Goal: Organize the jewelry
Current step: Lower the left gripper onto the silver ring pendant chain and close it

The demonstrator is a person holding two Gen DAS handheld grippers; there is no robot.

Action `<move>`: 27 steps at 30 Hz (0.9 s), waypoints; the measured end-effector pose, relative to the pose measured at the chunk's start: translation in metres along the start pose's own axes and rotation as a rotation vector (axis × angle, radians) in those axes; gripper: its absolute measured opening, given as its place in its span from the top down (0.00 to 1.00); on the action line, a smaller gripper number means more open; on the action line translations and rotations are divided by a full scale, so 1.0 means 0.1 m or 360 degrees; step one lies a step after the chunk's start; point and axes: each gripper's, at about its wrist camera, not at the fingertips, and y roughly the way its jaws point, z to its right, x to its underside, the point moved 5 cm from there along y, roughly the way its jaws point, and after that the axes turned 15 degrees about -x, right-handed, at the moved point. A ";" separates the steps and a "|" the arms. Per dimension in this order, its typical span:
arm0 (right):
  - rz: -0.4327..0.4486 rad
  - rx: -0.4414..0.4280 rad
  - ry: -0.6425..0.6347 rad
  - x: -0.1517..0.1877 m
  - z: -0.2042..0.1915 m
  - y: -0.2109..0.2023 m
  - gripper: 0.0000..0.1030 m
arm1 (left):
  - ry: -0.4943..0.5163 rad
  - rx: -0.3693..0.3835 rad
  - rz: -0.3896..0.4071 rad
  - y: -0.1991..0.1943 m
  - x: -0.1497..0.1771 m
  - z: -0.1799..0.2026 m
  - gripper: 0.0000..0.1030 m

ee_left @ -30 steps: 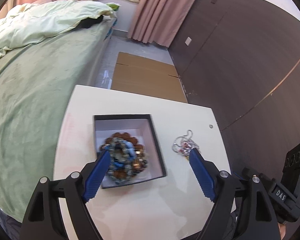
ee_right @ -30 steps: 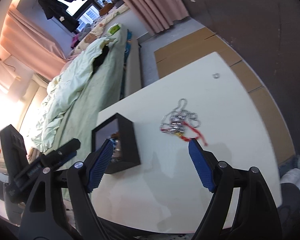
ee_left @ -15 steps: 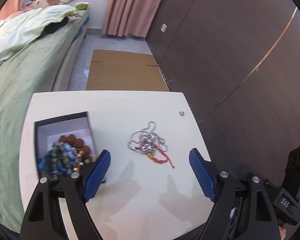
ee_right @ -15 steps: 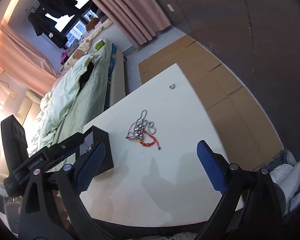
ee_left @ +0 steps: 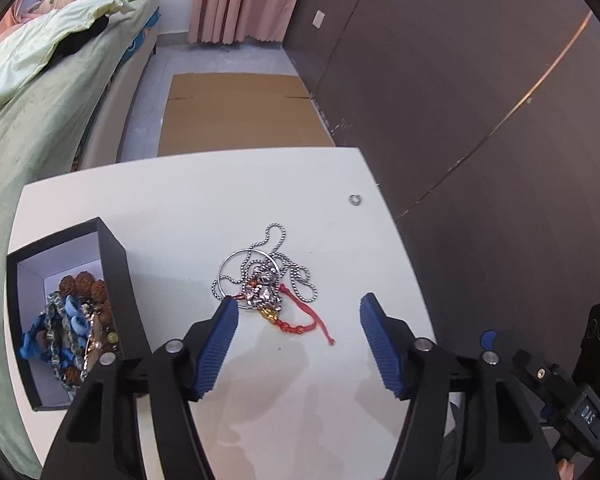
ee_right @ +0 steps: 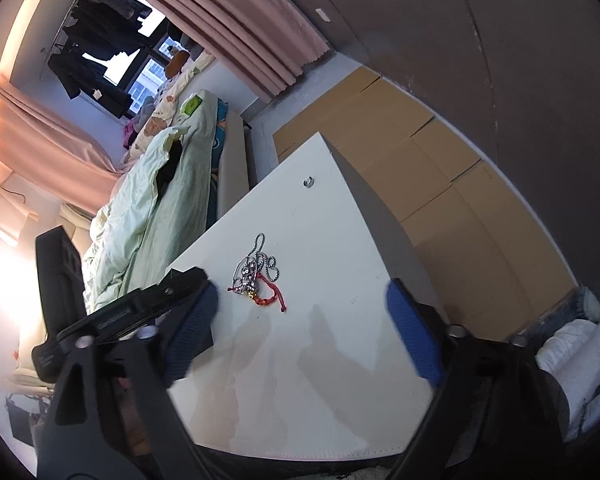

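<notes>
A smooth white surface (ee_left: pixel 308 184) with squared corners carries everything; the places below are taken from it. Off its left edge runs a bed (ee_left: pixel 32 128) under a matte green sheet and a puffy pale quilt, and flattened brown cardboard (ee_left: pixel 240 112) lies on the floor beyond its far edge.

At its left side sits a black, square, straight-walled box (ee_left: pixel 114 276) with a white lining, holding knobbly brown beads, glassy blue-grey beads and a blue piece heaped together. Near its middle lies a tangled heap of jewelry (ee_left: pixel 266 286): fine silver ball chain, a thin round silver hoop, a small gold charm and a braided red cord trailing toward the near edge. A tiny silver ring (ee_left: pixel 355 199) lies alone near its far right corner.

The left claw (ee_left: pixel 298 316), black-framed with ribbed blue pads, has just been narrowing and hangs spread above the heap with nothing pinched. The right claw (ee_right: pixel 302 300) has also just narrowed and is spread, empty, above the near part of the surface.
</notes>
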 end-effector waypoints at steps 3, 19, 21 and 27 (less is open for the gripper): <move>-0.0014 -0.0005 0.0025 -0.01 0.06 0.06 0.26 | -0.0004 -0.0056 -0.0069 0.17 0.01 -0.03 0.56; -0.0051 0.0032 0.0095 -0.06 0.27 0.17 0.27 | 0.0241 -0.0299 -0.0128 0.66 0.03 0.14 0.71; -0.0056 0.0040 0.0106 -0.06 0.30 0.18 0.27 | 0.0266 -0.0335 -0.0115 0.69 0.04 0.14 0.77; -0.0062 0.0045 0.0130 -0.06 0.33 0.18 0.27 | 0.0156 -0.0204 -0.0157 0.63 0.01 0.04 0.85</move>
